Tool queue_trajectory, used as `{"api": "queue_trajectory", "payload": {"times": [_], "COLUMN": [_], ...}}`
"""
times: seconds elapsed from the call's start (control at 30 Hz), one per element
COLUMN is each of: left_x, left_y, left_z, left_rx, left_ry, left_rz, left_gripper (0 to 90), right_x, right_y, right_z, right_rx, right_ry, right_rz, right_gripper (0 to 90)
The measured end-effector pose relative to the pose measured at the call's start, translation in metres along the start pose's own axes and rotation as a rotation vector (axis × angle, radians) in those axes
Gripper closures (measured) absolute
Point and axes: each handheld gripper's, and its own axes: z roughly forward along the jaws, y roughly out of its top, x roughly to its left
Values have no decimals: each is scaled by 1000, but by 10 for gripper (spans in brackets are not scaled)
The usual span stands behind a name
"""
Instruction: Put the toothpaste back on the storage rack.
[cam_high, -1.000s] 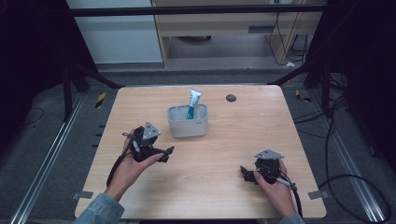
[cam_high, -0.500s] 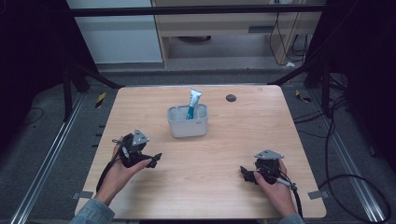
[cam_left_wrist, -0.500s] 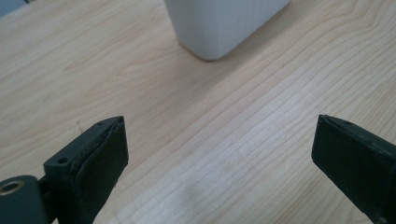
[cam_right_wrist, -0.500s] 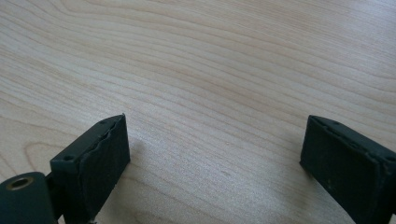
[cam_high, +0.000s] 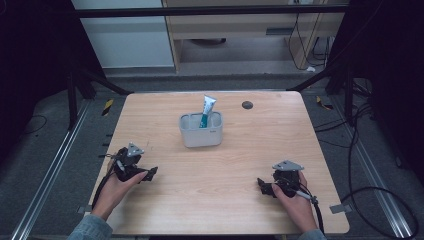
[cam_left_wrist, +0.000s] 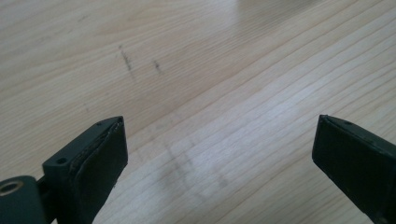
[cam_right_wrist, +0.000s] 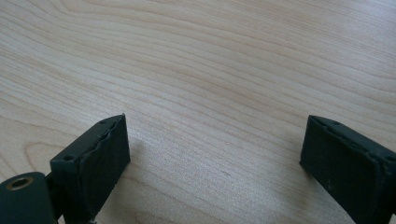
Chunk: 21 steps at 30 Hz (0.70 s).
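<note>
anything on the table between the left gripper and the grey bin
Nothing: in the high view the stretch from the left gripper to the grey bin is bare wood. The left gripper view shows plain table ahead of its open jaws.

A white and teal toothpaste tube (cam_high: 207, 111) stands tilted, cap down, inside a pale grey holder (cam_high: 201, 136) near the far middle of the wooden table (cam_high: 220, 200).

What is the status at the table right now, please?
Left gripper open, empty. Right gripper open, empty. Toothpaste tube upright in grey holder, apart from both. Nothing in the way.
</note>
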Motion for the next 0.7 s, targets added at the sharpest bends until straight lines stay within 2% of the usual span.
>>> {"api": "queue_trajectory", "payload": {"times": [0.13, 0.33, 0.5, 0.7], "left_x": [9, 22, 31, 38], "left_y": [-8, -16, -20, -21], "left_z": [5, 13, 20, 27], "left_rx": [21, 30, 31, 3], "left_ry": [8, 7, 16, 11], "left_rz": [-9, -55, -77, -115], "left_gripper": [32, 31, 30, 24], "right_x": [0, 0, 0, 0], "right_y": [0, 0, 0, 0], "right_z": [0, 0, 0, 0], "right_rx": [0, 0, 0, 0], "right_ry": [0, 0, 0, 0], "right_rz": [-2, 0, 0, -1], "right_gripper": [83, 83, 83, 83]}}
